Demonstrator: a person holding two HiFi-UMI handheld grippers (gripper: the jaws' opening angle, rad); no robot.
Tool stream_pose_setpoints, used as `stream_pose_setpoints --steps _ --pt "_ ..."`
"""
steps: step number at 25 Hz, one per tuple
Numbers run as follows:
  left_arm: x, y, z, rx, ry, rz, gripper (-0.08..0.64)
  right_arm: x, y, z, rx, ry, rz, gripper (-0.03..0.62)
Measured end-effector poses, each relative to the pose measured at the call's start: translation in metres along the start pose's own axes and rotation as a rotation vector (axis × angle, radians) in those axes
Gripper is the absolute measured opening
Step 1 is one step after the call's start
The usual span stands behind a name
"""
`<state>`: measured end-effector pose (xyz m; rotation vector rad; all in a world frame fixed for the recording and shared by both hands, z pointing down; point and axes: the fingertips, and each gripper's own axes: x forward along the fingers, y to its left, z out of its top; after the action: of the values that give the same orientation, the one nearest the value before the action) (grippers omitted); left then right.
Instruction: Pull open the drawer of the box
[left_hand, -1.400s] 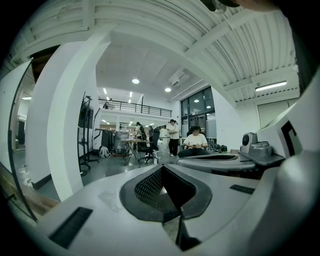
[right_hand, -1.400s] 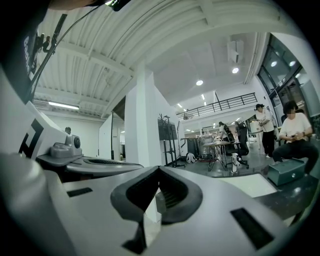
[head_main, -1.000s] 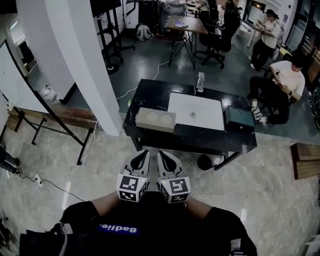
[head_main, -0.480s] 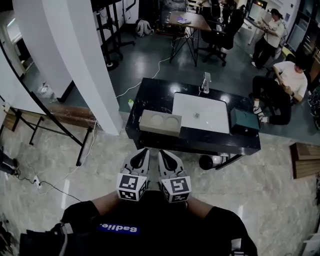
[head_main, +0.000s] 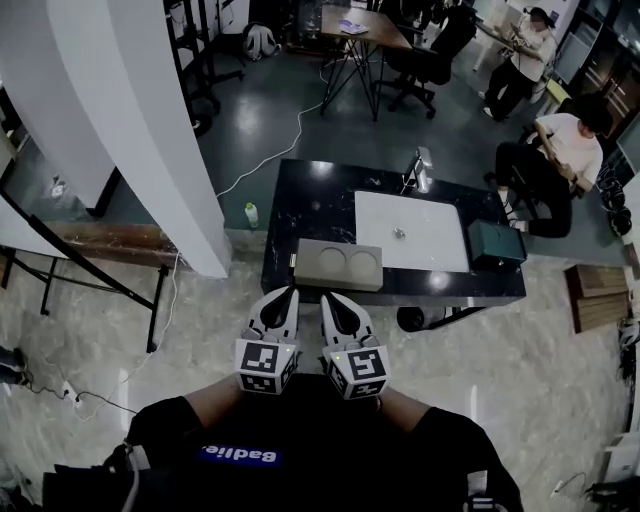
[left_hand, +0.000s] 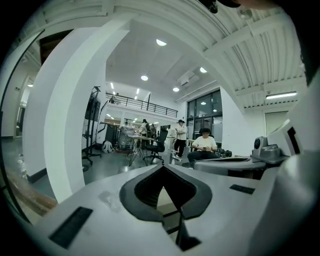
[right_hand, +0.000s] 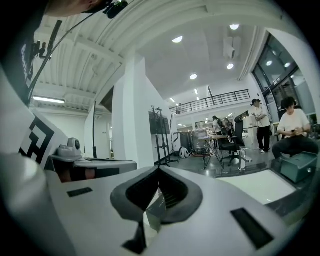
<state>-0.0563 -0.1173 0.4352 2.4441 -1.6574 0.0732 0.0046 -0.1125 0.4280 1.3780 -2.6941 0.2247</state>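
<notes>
— How are the tongs held?
— The left gripper (head_main: 287, 295) and right gripper (head_main: 327, 297) are both clenched, with nothing grasped.
— And the containers?
— A grey tray (head_main: 338, 265) with two round hollows is set just ahead. The green box (head_main: 497, 243) is placed farther ahead, rightward; its drawer cannot be made out.

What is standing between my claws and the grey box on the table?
Nothing visible does. The left claw and right claw are shut and empty, pointing at the grey box, which sits at the near edge of the table. No object shows between them.
</notes>
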Motion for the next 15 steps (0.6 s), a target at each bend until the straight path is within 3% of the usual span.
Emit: stream_pose_setpoints --steps 5,15 --pt "0.013 0.035 0.006 0.030 0.010 -0.051 -0.002 0.038 0.014 0.005 -0.019 0.018 -0.053 0.000" --pt "0.043 0.064 -0.004 -0.019 0.063 -0.089 -0.002 0.068 0.004 0.008 -0.062 0.039 -0.093 0.000"
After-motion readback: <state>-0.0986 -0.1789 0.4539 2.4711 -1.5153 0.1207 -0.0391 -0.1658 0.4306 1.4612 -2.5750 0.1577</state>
